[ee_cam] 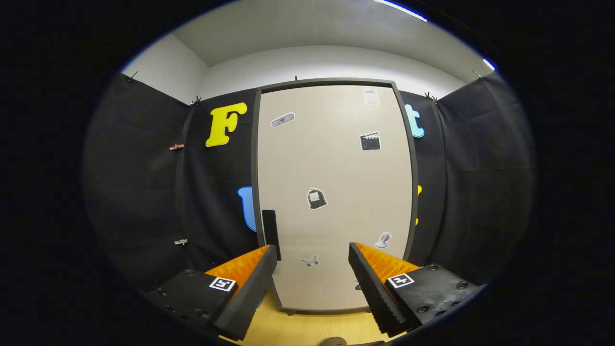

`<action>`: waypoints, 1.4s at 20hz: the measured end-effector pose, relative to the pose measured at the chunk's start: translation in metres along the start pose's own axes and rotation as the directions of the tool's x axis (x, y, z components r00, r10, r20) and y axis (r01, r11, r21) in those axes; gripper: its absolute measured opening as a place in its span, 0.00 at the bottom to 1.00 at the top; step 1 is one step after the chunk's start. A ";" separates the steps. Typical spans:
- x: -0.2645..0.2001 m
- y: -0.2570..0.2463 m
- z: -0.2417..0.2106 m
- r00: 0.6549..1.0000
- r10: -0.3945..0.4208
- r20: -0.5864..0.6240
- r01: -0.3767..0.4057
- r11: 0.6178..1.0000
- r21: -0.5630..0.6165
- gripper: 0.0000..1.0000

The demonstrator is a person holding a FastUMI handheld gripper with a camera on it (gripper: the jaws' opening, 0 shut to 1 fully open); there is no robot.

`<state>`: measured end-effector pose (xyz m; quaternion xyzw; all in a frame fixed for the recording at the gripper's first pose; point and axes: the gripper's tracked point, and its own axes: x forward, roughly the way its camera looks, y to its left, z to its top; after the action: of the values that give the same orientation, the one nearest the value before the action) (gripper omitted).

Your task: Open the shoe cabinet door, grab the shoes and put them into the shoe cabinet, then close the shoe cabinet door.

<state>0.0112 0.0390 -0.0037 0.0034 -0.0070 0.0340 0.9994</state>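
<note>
The claw is spread apart and holds nothing, facing the closed door. The handle is narrow; a badly aligned grip may slip off.

Beige shoe cabinet door with dark grey frame, black handle, monochrome stickers, pale wooden floor

The shoe cabinet stands beyond the spread tool, against the wall.
</note>
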 end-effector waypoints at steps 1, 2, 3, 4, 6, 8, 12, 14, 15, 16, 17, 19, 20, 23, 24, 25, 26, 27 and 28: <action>0.004 0.006 -0.002 1.000 0.011 0.000 -0.011 1.000 0.002 0.98; 0.009 0.012 -0.005 1.000 0.020 0.001 -0.020 1.000 0.001 0.98; 0.015 0.019 -0.008 1.000 0.030 0.001 -0.030 1.000 0.003 0.98; 0.021 0.024 -0.011 0.999 0.033 -0.001 -0.033 0.999 0.007 0.98; 0.038 0.035 -0.021 0.999 0.033 -0.020 -0.033 0.999 0.016 0.98; 0.056 0.045 -0.030 0.999 0.034 -0.038 -0.034 0.999 0.013 0.98; 0.096 0.061 -0.052 0.997 0.026 -0.076 -0.027 1.000 -0.003 0.98; 0.117 0.067 -0.060 0.996 0.029 -0.081 -0.029 1.000 0.001 0.98; 0.127 0.068 -0.065 0.996 0.023 -0.081 -0.024 1.000 -0.003 0.98; 0.136 0.067 -0.069 0.996 0.014 -0.085 -0.015 1.000 -0.008 0.98; 0.145 0.067 -0.074 0.996 0.007 -0.088 -0.008 1.000 -0.011 0.98; 0.160 0.066 -0.080 0.996 -0.009 -0.093 0.007 1.000 -0.015 0.96; 0.166 0.065 -0.082 0.995 -0.015 -0.096 0.013 1.000 -0.016 0.94; 0.178 0.063 -0.085 0.995 -0.036 -0.097 0.033 0.999 -0.030 0.76; 0.182 0.064 -0.086 0.995 -0.037 -0.094 0.034 0.999 -0.033 0.74; 0.182 0.065 -0.085 0.995 -0.041 -0.092 0.038 0.999 -0.034 0.74; 0.183 0.066 -0.084 0.996 -0.039 -0.086 0.037 0.999 -0.030 0.62; 0.185 0.065 -0.084 0.996 -0.046 -0.079 0.044 0.999 -0.031 0.54; 0.186 0.065 -0.084 0.996 -0.051 -0.075 0.048 0.998 -0.033 0.45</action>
<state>0.1935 0.1168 -0.0842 -0.0132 0.0305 0.0092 0.9994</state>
